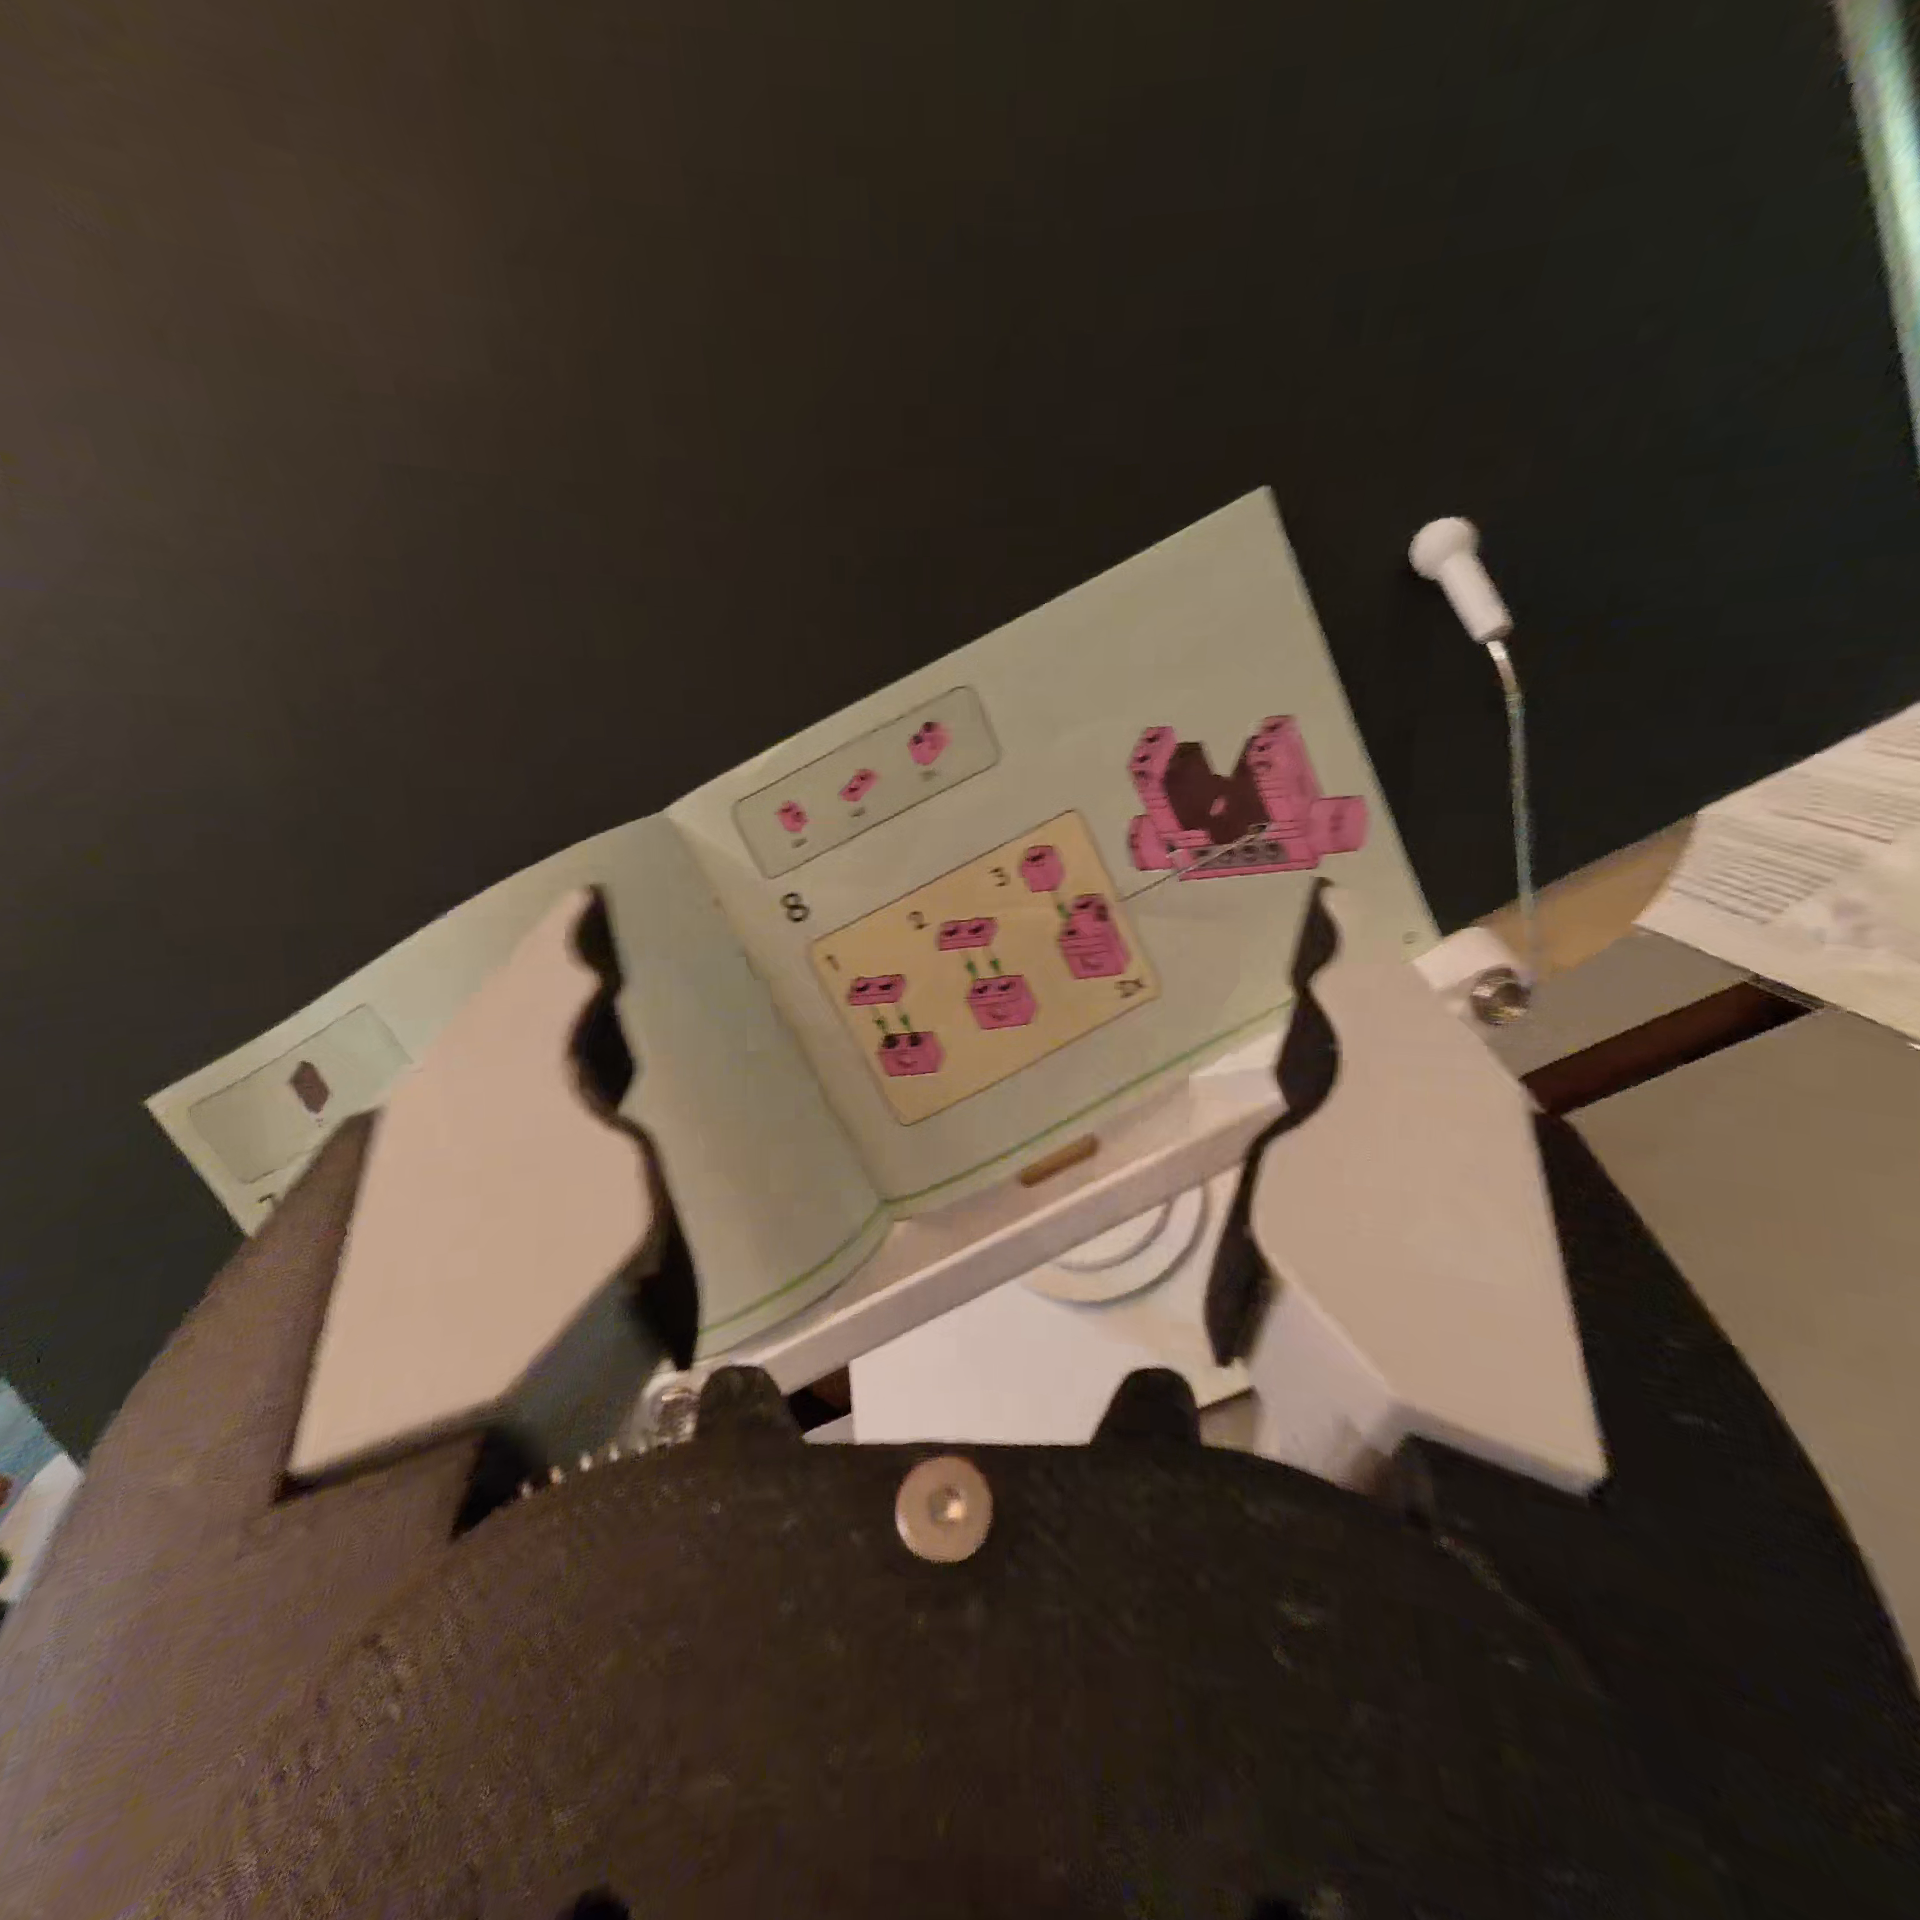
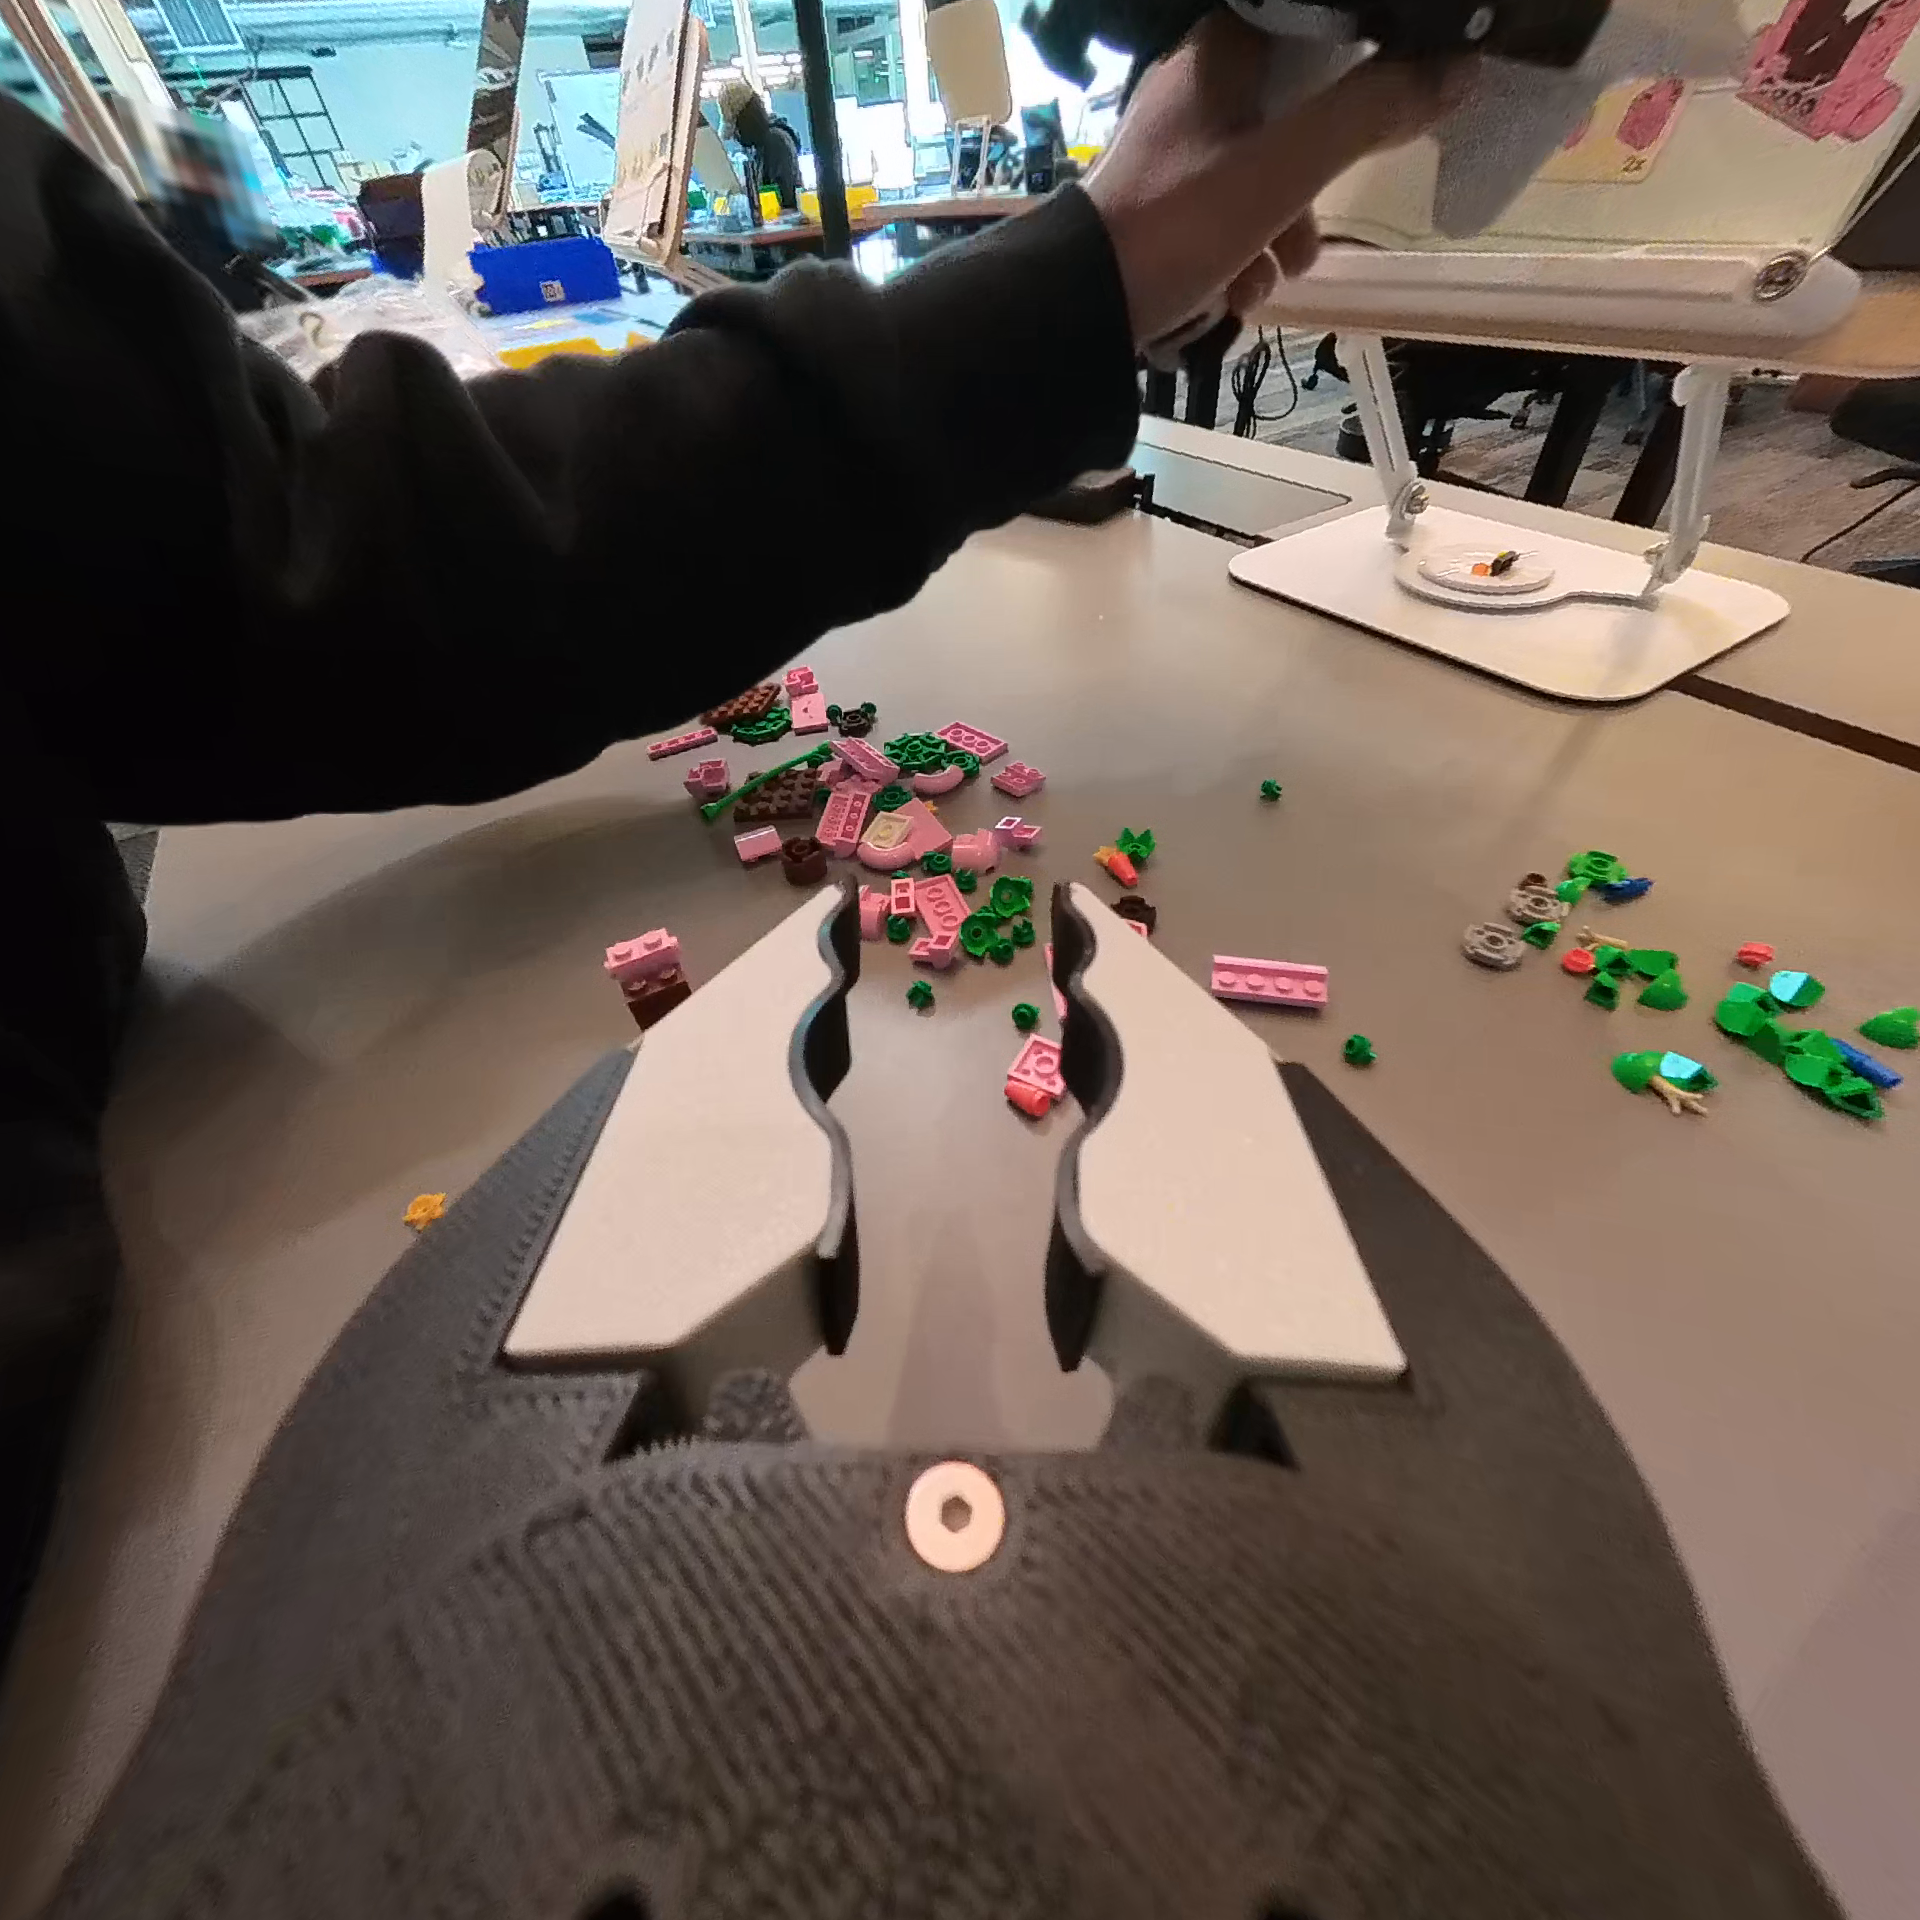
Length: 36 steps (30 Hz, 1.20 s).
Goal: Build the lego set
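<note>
My left gripper (image 1: 956,914) is open and empty, raised in front of the open instruction booklet (image 1: 935,883) that rests on a white stand (image 1: 1091,1184). My right gripper (image 2: 954,904) is open and empty, low over the grey table (image 2: 1351,1299), pointing at a heap of pink, green and brown lego pieces (image 2: 862,810). A small pink-and-brown built block (image 2: 646,977) stands left of its left finger. A pink plate (image 2: 1270,981) lies to the right. A small pink piece (image 2: 1039,1075) lies by the right finger. The left gripper (image 2: 1455,62) shows top right, held by a hand.
A dark sleeve (image 2: 520,540) reaches across the table to the stand. The stand's white base (image 2: 1507,613) sits at the far right. Green, blue and grey pieces (image 2: 1766,1029) lie scattered at the right. A white peg on a wire (image 1: 1460,587) rises beside the booklet. Printed paper (image 1: 1818,852) lies right. The tips of one gripper are about 35 cm away from the tips of the other. The small pink piece (image 2: 1039,1075) sits 8 cm or so from the ends of my right fingers. Between my right fingertips and the small pink-and-brown built block (image 2: 646,977) there is roughly 8 cm.
</note>
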Available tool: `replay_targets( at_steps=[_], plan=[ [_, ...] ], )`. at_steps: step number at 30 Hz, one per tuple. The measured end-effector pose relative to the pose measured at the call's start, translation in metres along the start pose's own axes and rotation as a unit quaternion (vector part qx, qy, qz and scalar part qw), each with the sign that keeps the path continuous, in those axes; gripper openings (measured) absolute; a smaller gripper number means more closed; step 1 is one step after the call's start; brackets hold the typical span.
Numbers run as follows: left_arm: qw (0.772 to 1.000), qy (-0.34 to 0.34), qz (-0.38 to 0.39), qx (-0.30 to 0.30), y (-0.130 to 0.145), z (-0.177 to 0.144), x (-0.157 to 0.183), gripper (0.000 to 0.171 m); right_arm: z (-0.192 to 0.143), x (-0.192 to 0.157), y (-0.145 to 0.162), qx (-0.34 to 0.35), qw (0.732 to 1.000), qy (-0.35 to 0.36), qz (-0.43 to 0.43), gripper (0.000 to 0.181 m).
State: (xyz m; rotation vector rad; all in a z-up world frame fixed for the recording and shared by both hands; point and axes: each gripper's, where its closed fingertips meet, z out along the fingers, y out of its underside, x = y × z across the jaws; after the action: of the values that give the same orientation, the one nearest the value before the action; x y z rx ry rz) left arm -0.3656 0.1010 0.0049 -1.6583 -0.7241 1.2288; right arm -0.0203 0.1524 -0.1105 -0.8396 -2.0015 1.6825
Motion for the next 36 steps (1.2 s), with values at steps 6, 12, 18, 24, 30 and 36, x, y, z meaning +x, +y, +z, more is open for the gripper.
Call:
replay_targets(
  at_steps=[6, 12, 18, 24, 30, 36],
  plan=[
    [0.997, -0.004, 0.028, -0.072, 0.026, 0.018, 0.018, 0.13, -0.001, -0.002, -0.001, 0.002, 1.0, -0.003, -0.002, 0.035],
    [0.996, -0.014, 0.037, -0.074, 0.026, 0.021, 0.015, 0.125, -0.001, -0.003, 0.0, 0.0, 1.0, -0.005, 0.001, 0.036],
    [0.999, -0.003, 0.005, -0.054, 0.018, 0.013, -0.006, 0.068, 0.0, -0.003, 0.001, -0.003, 1.0, -0.004, 0.0, 0.035],
    [0.998, 0.05, -0.001, -0.046, 0.017, 0.004, 0.0, 0.094, 0.002, 0.0, 0.005, -0.013, 1.0, 0.002, -0.003, 0.036],
    [0.998, 0.037, 0.011, -0.04, 0.021, 0.001, -0.006, 0.075, 0.003, 0.0, 0.008, -0.021, 1.0, 0.005, -0.008, 0.035],
    [0.999, 0.042, -0.003, -0.014, 0.014, -0.01, -0.012, 0.063, 0.003, -0.001, 0.008, -0.022, 1.0, 0.003, -0.008, 0.036]
  ],
)
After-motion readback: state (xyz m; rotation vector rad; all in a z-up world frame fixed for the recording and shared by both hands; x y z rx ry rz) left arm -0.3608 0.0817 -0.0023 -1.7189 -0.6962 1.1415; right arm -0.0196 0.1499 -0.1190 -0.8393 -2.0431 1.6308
